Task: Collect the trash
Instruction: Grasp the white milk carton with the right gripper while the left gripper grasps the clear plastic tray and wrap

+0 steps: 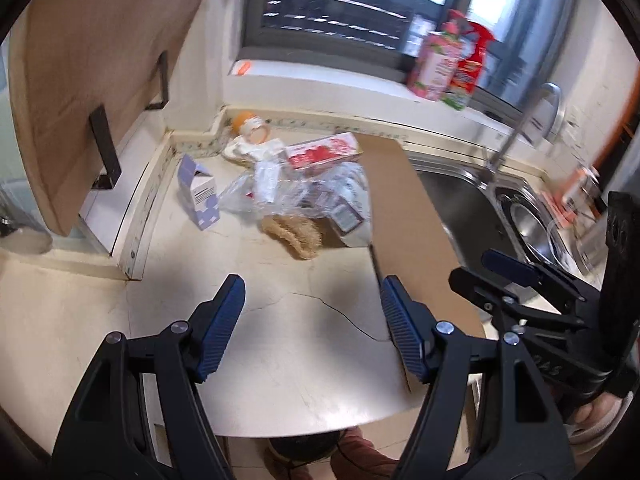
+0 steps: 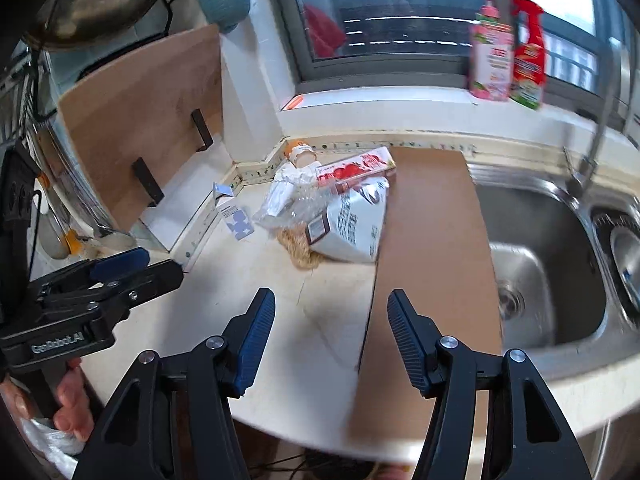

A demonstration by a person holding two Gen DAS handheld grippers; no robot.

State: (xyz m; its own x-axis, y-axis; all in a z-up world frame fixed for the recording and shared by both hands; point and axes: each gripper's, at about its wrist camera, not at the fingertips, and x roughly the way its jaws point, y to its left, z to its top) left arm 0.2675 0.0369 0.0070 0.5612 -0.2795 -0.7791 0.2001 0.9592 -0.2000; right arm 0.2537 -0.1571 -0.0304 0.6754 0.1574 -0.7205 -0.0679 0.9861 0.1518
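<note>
A heap of trash lies at the back of the counter: a purple-and-white carton [image 1: 200, 192] [image 2: 236, 216], a crumpled clear plastic bag [image 1: 280, 188] [image 2: 296, 200], a red box [image 1: 324, 152] [image 2: 352, 170], a white printed pouch [image 2: 352, 224], an orange-capped bottle [image 1: 252, 132] [image 2: 300, 156] and a brown fibrous wad [image 1: 296, 236] [image 2: 298, 252]. My left gripper [image 1: 314, 304] [image 2: 156, 270] hovers open over bare counter, well short of the heap. My right gripper [image 2: 332, 320] [image 1: 476, 274] is open too, over the edge of a brown board, with nothing between its fingers.
A flat brown board [image 1: 408, 220] [image 2: 428, 260] lies beside the heap, by the steel sink [image 2: 540, 260] with its faucet [image 1: 516, 136]. Cleaning bottles [image 2: 508, 52] stand on the window sill. A wooden cutting board [image 2: 140, 108] leans in a rack at left. White plastic [image 2: 48, 440] shows under the left hand.
</note>
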